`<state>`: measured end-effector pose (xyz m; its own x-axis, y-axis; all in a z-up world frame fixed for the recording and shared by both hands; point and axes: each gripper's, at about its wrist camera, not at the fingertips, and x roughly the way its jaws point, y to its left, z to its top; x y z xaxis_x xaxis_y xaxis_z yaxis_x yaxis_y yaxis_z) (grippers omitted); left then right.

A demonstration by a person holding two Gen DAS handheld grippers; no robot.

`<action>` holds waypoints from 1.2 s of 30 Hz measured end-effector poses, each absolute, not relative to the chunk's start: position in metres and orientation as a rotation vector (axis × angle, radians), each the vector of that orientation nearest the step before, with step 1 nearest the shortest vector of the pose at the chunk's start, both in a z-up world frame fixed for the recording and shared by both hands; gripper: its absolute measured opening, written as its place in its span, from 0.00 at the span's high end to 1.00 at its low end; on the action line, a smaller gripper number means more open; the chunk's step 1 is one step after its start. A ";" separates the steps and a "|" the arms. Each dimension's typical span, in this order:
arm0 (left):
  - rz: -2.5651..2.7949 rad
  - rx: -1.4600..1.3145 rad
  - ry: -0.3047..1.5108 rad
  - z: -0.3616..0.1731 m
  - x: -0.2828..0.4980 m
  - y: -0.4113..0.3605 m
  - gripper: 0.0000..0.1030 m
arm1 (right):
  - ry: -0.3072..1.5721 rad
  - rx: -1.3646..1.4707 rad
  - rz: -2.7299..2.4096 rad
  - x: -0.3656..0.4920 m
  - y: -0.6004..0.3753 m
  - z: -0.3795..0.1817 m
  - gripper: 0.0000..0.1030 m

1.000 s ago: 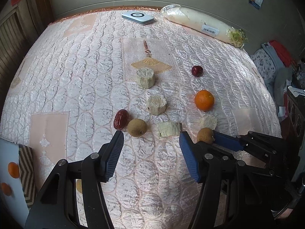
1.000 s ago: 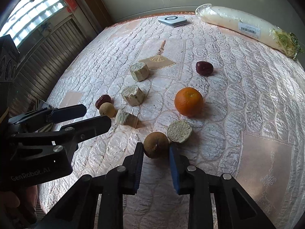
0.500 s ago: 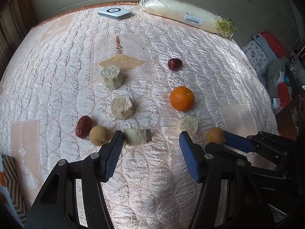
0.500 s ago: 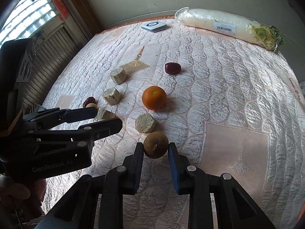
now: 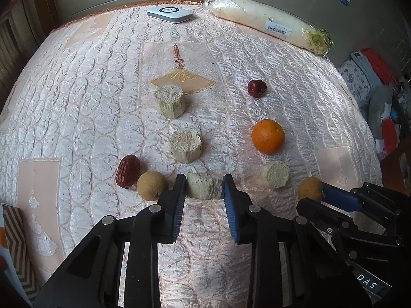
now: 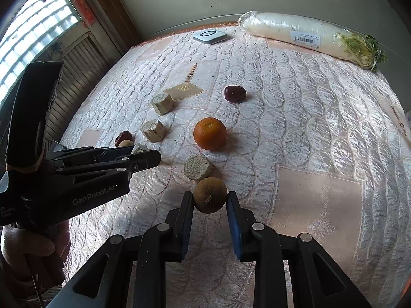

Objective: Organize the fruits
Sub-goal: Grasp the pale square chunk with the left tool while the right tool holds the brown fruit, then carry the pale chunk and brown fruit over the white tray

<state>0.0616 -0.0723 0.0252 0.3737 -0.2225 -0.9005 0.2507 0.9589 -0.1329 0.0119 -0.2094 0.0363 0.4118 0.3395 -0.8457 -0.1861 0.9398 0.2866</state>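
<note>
My left gripper [image 5: 204, 188] is shut on a pale cut stalk piece [image 5: 204, 188] that lies on the quilted cloth. My right gripper [image 6: 209, 201] is shut on a brown round fruit [image 6: 210, 195], also seen at the right in the left wrist view [image 5: 309, 188]. An orange [image 5: 268, 136] sits mid-table, a dark red fruit [image 5: 256, 87] beyond it. A red date [image 5: 127, 170] and a second brown round fruit [image 5: 152, 185] lie left of my left gripper. Three more stalk pieces [image 5: 186, 147] lie around.
A wrapped white radish [image 5: 269, 29] and a flat white device [image 5: 169, 15] lie at the far edge. A patterned board [image 5: 15, 246] is at the left. The bed edge drops off at the right, with clothes [image 5: 370, 77] beyond.
My left gripper moved forward and closed on the nearest stalk piece. My right gripper kept its hold on the brown fruit and drew it slightly back from the stalk piece beside it.
</note>
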 end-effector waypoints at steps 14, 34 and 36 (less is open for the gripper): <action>-0.286 0.045 1.104 0.051 0.047 -0.068 0.72 | 1.091 0.125 0.355 0.016 -0.196 0.043 0.76; -0.139 0.003 1.037 0.080 0.016 0.003 0.72 | 1.058 0.026 0.470 0.007 -0.132 0.069 0.76; -0.112 -0.006 1.032 0.082 0.011 0.017 0.72 | 1.056 0.008 0.496 0.006 -0.118 0.071 0.76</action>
<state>0.0115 0.0166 0.0816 0.5080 -0.0955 -0.8561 0.0900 0.9943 -0.0575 0.0058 -0.1182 0.0714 0.3932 0.3946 -0.8305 -0.3874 0.8902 0.2396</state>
